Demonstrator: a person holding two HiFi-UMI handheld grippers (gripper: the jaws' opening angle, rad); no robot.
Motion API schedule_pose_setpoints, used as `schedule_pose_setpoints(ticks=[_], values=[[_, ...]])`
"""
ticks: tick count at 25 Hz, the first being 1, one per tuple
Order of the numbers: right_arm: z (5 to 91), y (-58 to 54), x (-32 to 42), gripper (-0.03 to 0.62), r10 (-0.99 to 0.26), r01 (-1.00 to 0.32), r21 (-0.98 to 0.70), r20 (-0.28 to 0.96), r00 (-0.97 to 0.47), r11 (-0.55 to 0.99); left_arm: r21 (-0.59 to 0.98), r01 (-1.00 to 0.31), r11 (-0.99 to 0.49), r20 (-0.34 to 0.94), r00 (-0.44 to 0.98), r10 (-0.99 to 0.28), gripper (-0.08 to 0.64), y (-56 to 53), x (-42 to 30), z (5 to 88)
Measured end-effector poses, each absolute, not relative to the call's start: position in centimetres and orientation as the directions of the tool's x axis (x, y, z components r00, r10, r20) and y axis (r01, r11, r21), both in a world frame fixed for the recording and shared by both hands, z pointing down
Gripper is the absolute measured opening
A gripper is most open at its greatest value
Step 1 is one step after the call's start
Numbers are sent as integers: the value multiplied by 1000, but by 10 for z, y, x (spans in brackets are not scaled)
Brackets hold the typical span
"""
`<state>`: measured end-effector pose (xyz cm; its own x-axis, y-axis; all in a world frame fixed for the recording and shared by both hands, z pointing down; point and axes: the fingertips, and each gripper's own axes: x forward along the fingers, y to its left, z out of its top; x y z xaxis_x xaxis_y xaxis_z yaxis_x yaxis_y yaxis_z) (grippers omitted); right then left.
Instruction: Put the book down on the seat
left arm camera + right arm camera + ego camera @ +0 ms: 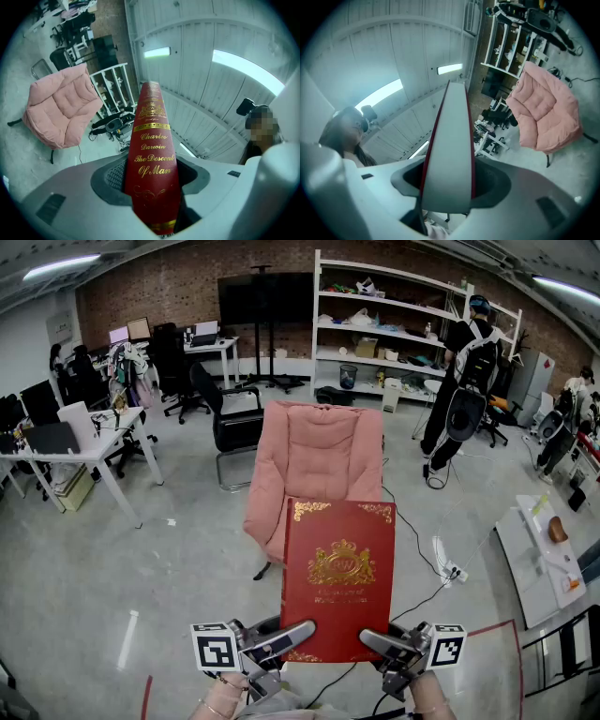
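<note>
A red hardback book with gold ornament is held flat in front of me, above the floor and just short of the pink padded chair. My left gripper is shut on the book's lower left corner; in the left gripper view the gold-lettered red spine stands between its jaws. My right gripper is shut on the lower right corner; the white page edge fills its jaws. The chair's seat lies empty beyond the book.
A black office chair stands left of the pink chair. Desks line the left side, white shelves the back wall. A person stands at back right. A cable and power strip lie on the floor at right, near a white table.
</note>
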<state>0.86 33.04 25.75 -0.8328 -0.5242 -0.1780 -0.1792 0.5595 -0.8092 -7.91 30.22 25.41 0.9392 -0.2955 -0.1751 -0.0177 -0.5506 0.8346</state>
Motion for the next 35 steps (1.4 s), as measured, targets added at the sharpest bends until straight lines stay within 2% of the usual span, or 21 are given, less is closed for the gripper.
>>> schedule_pose_setpoints(ticks=[12, 23, 35], values=[[261, 326, -11, 267, -552, -214, -811, -155, -820, 545, 844, 12, -536, -191, 941, -280, 246, 294, -98, 259], [273, 305, -64, 267, -571, -223, -828, -137, -809, 515, 858, 27, -513, -197, 940, -280, 245, 270, -151, 272], [289, 276, -57, 267, -569, -214, -845, -123, -813, 489, 875, 20, -484, -190, 933, -304, 246, 243, -144, 288]])
